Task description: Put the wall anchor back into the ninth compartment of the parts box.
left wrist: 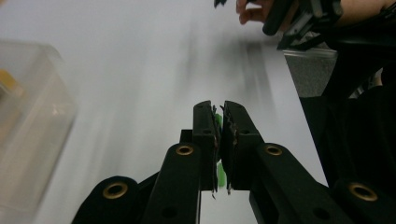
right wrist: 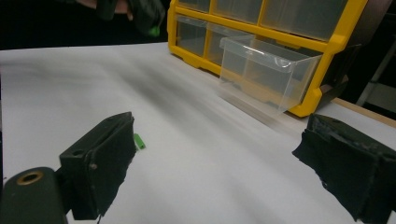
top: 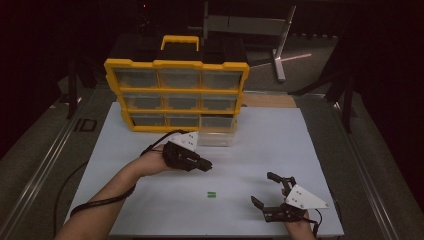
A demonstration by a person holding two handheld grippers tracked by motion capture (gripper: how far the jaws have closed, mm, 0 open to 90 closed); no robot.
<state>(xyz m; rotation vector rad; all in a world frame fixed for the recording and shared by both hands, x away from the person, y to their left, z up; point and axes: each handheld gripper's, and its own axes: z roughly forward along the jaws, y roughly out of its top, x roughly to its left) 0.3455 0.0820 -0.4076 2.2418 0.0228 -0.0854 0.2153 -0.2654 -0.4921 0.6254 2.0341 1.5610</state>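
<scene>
left tool (left wrist: 219, 116) clamps a small green piece (left wrist: 221, 173) above table (top: 280, 145).

A yellow-framed organizer (top: 176, 92) with clear drawers stands on a white table (top: 260, 150). Small green pieces (top: 212, 195) lie before black claws.

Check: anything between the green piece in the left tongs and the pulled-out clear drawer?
Nothing visible. The left tongs hold the green piece in front of the clear drawer, with just bare white mat between them.

Grey metal stand (top: 260, 25) — behind table
</scene>
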